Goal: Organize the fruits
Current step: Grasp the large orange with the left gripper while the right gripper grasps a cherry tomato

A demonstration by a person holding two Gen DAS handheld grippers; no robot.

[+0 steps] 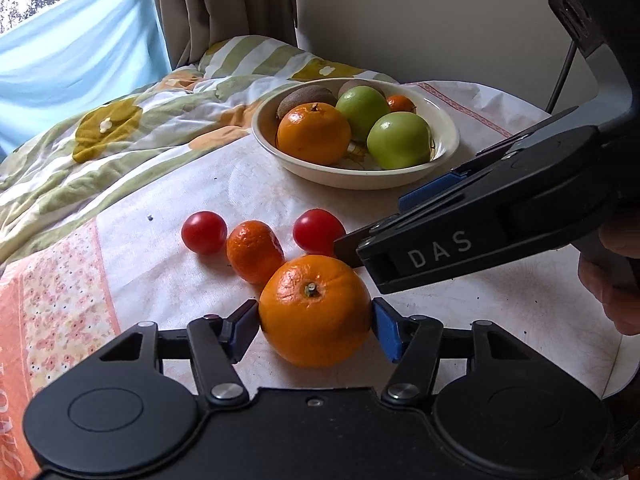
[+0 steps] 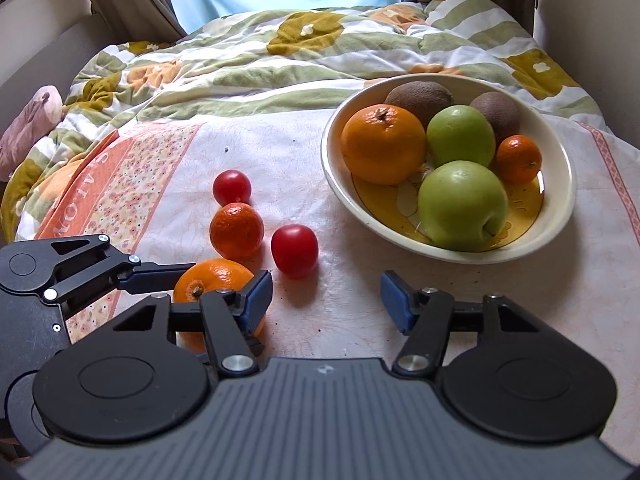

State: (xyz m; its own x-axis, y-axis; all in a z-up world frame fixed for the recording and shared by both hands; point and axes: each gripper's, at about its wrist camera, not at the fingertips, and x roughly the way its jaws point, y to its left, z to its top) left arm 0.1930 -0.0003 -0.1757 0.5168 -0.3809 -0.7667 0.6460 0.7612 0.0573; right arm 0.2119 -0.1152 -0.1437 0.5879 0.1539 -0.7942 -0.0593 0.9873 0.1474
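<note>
My left gripper (image 1: 316,320) is shut on a large orange (image 1: 315,310) that rests on the cloth; the orange also shows in the right wrist view (image 2: 208,280). Just beyond it lie a small mandarin (image 1: 255,251) and two red tomatoes (image 1: 204,232) (image 1: 317,230). My right gripper (image 2: 326,300) is open and empty over the cloth, right of the held orange; in the left wrist view it reaches in from the right (image 1: 440,232). A cream bowl (image 2: 560,184) holds an orange (image 2: 382,144), two green apples (image 2: 462,204), two kiwis and a mandarin.
The table cloth (image 2: 280,140) is white with an orange flowered band at the left. A rumpled green and yellow quilt (image 2: 280,60) lies behind it. A soft toy (image 2: 32,124) lies at the far left. A wall and cable stand behind the bowl.
</note>
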